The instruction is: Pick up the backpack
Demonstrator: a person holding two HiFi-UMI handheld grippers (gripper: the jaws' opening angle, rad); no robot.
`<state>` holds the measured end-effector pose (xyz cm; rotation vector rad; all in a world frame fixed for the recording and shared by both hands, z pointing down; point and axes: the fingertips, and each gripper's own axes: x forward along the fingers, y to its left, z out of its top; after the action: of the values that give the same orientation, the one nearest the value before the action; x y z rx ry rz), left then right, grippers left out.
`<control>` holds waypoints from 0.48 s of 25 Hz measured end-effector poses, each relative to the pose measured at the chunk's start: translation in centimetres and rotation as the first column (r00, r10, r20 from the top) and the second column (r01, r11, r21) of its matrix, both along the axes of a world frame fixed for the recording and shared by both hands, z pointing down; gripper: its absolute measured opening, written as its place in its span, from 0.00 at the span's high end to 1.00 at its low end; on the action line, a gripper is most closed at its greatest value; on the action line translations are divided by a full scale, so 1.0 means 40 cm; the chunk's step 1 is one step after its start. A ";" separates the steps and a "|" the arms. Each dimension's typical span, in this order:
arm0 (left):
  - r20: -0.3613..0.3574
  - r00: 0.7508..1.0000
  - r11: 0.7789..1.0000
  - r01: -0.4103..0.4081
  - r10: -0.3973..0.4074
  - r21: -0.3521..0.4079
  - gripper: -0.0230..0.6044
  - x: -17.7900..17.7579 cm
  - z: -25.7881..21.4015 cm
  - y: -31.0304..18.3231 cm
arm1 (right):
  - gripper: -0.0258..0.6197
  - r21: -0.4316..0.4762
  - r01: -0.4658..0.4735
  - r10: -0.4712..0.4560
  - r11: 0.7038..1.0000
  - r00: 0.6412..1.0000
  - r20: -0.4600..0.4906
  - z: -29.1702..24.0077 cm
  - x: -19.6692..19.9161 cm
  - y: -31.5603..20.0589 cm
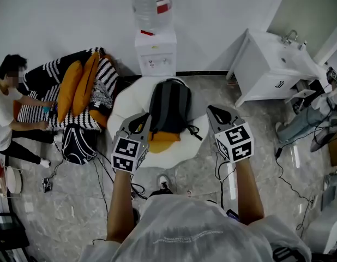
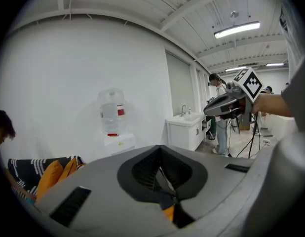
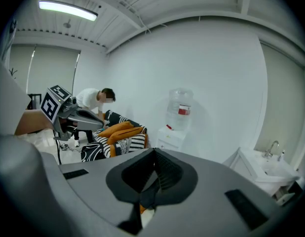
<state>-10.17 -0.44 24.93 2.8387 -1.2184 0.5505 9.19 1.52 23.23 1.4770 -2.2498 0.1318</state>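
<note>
A dark grey backpack [image 1: 169, 105] lies on a white round seat [image 1: 124, 105], its lower end on an orange cushion [image 1: 162, 141]. In the head view my left gripper [image 1: 142, 118] hovers at the backpack's left side, jaws shut and empty. My right gripper [image 1: 214, 112] is to the right of the backpack, apart from it, also shut with nothing held. In the left gripper view the jaws [image 2: 163, 170] meet, and in the right gripper view the jaws [image 3: 153, 175] meet too. Both gripper bodies hide the backpack there; only a sliver of orange shows.
A water dispenser [image 1: 155, 51] stands against the wall behind the seat. Striped and orange cushions [image 1: 84, 89] and a patterned bag [image 1: 79, 144] lie left, where a person [image 1: 7, 111] sits. A white sink cabinet [image 1: 266, 67] stands right. Cables [image 1: 291, 184] cross the floor.
</note>
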 end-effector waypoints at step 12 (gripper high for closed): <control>-0.013 0.999 0.998 -0.031 0.031 -0.049 0.96 -0.065 0.064 -0.142 | 0.96 -0.012 -0.003 0.003 1.000 1.000 0.008 0.050 -0.081 -0.108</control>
<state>-12.78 -6.12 27.51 2.8204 -1.1444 0.5552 5.95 -2.79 25.22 1.4758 -2.2497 0.1522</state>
